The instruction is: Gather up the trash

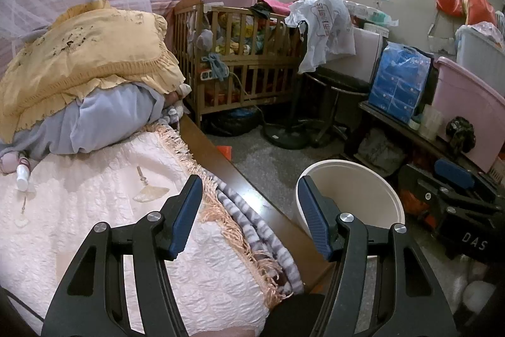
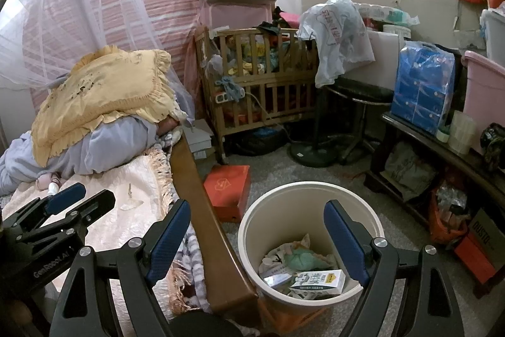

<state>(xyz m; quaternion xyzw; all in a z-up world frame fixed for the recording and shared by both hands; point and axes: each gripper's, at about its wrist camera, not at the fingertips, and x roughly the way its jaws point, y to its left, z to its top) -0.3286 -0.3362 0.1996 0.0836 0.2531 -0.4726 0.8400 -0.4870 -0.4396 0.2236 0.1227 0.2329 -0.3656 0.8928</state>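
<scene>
Your right gripper is spread wide and grasps nothing; its blue pads hang above the cream trash bin, one over the bin's mouth and the other toward the bed's wooden side rail. Your left gripper is likewise released and empty, held over the bed edge just beside the bin, with the rail running between its fingers.

Inside the bin lie a small milk carton, a crumpled green wad and some printed wrappers. The bin stands on the floor touching the rail, over something orange at its base. Beyond the bin, against the rail, sits a red box.

On the other side of the rail from the bin, the pink quilted bedspread carries two pale scraps, one fan-shaped, and a small white bottle near the heaped bedding under a yellow frilled pillow.

Farther from the bin, past the red box, stands a wooden crib stuffed with clothes. To the bin's other side a dark low shelf holds a blue tissue pack and a pink tub.
</scene>
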